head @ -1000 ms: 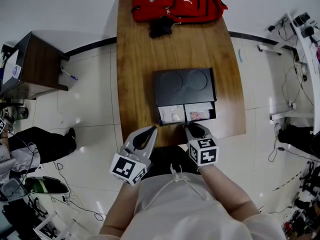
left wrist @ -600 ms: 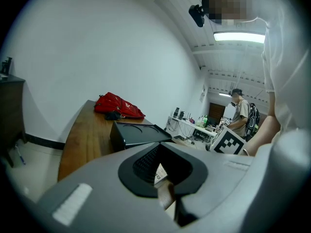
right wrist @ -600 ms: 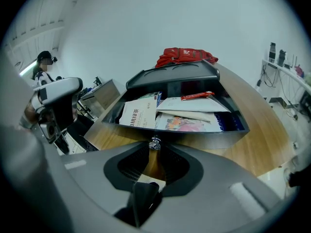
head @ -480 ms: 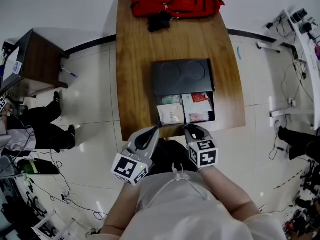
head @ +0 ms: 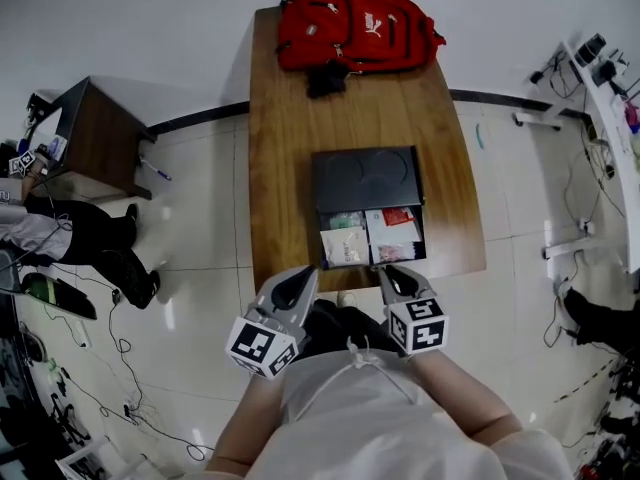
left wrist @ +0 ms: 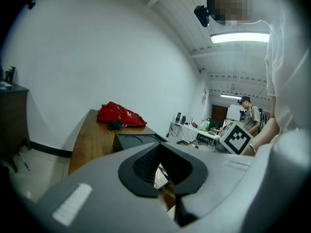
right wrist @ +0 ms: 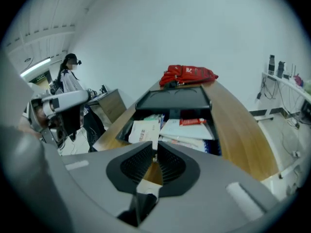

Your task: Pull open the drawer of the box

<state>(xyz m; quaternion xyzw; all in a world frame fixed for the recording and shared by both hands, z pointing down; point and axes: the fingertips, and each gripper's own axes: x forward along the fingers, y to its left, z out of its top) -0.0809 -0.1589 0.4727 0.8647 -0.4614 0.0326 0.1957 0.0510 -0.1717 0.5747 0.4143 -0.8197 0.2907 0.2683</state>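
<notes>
The dark box (head: 365,176) sits mid-table on the wooden table (head: 285,168). Its drawer (head: 372,236) is pulled out toward me and shows papers and a red-labelled packet. In the right gripper view the open drawer (right wrist: 170,127) lies just ahead of my right gripper (right wrist: 155,155), which is shut and empty. In the head view, my right gripper (head: 384,271) hangs just short of the drawer's front, near the table's edge. My left gripper (head: 309,272) is beside it, shut on nothing, and in its own view the left gripper (left wrist: 167,179) points past the box (left wrist: 138,140).
A red backpack (head: 355,28) and a black item (head: 325,78) lie at the table's far end. A brown side cabinet (head: 95,138) and a seated person (head: 60,233) are at the left. Cables lie on the floor, and a white desk (head: 610,88) stands at the right.
The drawer has slid further out of the box toward me. My right gripper has drawn back from the drawer's front to the table edge. The left gripper stayed beside it.
</notes>
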